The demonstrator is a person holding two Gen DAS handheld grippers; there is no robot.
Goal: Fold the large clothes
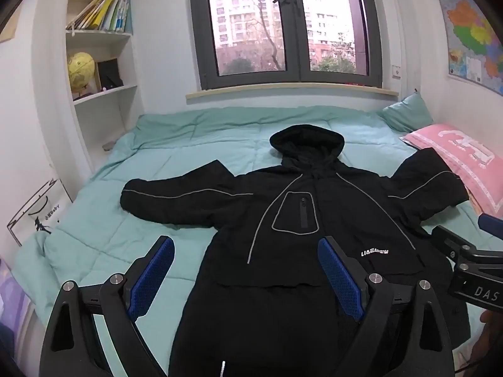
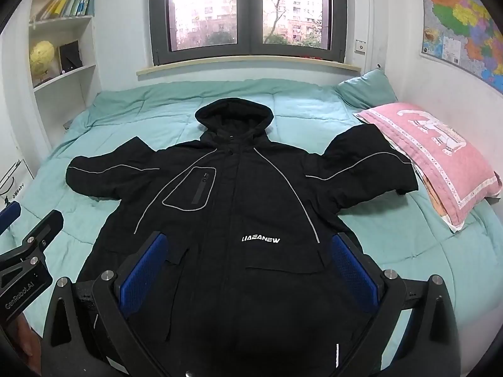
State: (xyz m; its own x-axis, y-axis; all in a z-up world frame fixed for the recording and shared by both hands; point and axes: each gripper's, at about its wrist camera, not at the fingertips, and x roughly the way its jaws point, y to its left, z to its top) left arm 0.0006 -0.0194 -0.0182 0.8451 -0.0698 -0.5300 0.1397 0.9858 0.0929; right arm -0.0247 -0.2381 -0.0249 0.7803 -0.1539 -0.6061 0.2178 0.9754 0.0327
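Observation:
A large black hooded jacket (image 1: pixel 283 220) with grey piping lies flat, front up, on the teal bed, sleeves spread and hood toward the window. It also fills the right wrist view (image 2: pixel 245 207). My left gripper (image 1: pixel 246 248) is open and empty, held above the jacket's lower left part. My right gripper (image 2: pixel 250 245) is open and empty above the jacket's lower middle. The right gripper's body shows at the right edge of the left wrist view (image 1: pixel 471 260). The jacket's right sleeve (image 2: pixel 367 163) rests against a pink pillow.
A teal quilt (image 2: pixel 393 235) covers the bed. A pink pillow (image 2: pixel 440 163) and a teal pillow (image 2: pixel 364 89) lie at the right. A white bookshelf (image 1: pixel 100 72) with a yellow globe stands at the left. A window (image 1: pixel 283 28) is behind the bed.

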